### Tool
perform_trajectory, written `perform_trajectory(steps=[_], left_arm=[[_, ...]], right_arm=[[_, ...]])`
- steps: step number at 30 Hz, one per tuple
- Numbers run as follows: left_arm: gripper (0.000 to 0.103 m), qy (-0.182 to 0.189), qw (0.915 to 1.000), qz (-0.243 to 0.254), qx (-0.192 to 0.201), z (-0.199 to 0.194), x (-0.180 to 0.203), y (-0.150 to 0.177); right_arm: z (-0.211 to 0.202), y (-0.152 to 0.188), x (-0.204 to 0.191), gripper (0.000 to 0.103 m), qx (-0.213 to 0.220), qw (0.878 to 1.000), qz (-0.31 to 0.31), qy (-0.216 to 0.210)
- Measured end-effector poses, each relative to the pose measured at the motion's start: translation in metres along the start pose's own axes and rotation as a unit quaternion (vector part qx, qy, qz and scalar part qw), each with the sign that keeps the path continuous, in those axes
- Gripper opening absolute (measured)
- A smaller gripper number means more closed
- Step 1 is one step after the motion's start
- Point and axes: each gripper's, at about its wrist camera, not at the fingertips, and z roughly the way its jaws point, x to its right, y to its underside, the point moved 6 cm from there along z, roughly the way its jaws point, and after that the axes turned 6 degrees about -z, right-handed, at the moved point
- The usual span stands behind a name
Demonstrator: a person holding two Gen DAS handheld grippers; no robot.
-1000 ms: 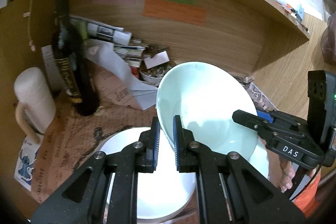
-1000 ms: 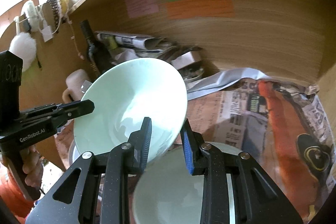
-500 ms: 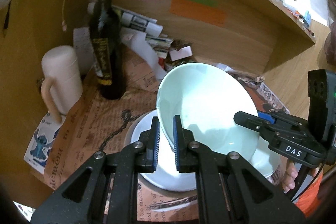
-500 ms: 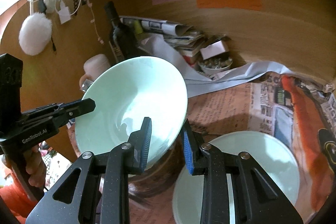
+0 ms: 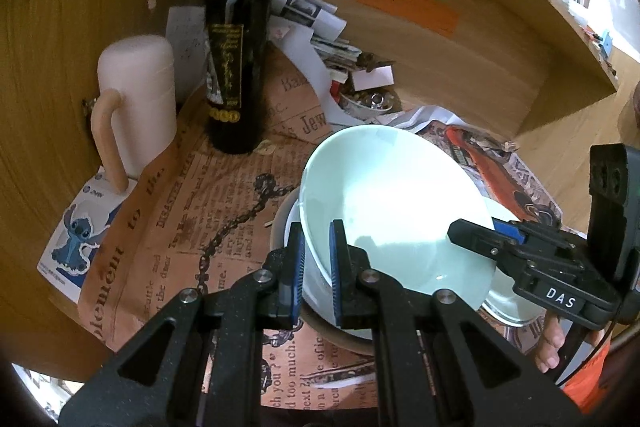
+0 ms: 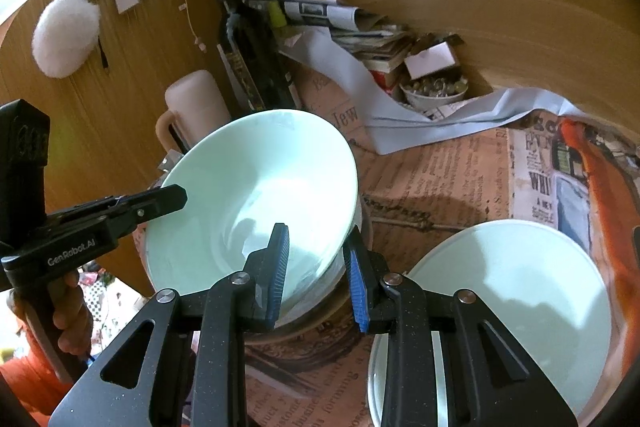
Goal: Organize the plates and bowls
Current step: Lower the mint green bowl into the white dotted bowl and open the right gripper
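Observation:
A pale green bowl [image 5: 396, 211] is held tilted by both grippers over a stack of a plate and bowl [image 5: 288, 223]. My left gripper [image 5: 316, 267] is shut on its near rim. My right gripper [image 6: 316, 267] straddles the opposite rim [image 6: 336, 227] with a wider gap between its jaws and appears to grip it. The same bowl [image 6: 256, 195] fills the middle of the right wrist view. A second pale green plate [image 6: 504, 307] lies on the newspaper to the right.
A dark wine bottle [image 5: 236, 67] and a pink lidded mug [image 5: 136, 103] stand at the back left. Rolled papers and a small bowl of bits [image 6: 434, 91] sit against the wooden back wall. Newspaper [image 5: 192, 211] covers the shelf.
Both grippers have carried the bowl left and back, off the right plate and over the left stack. The bottle and mug have come closer in view.

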Motion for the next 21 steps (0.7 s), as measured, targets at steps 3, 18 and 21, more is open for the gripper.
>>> perform_trajectory(steps=[3, 18, 21], left_arm=[[0.009, -0.003, 1.0, -0.005, -0.006, 0.006, -0.004, 0.003], [0.01, -0.019, 0.9998, 0.001, -0.008, 0.011, -0.013, 0.009], [0.01, -0.025, 0.9996, 0.007, -0.007, 0.013, -0.013, 0.01]], right_arm=[[0.001, 0.0, -0.002, 0.026, 0.0, 1.0, -0.003, 0.003], [0.008, 0.003, -0.015, 0.028, -0.006, 0.997, -0.059, 0.05], [0.008, 0.003, -0.014, 0.028, -0.006, 0.996, -0.063, 0.055]])
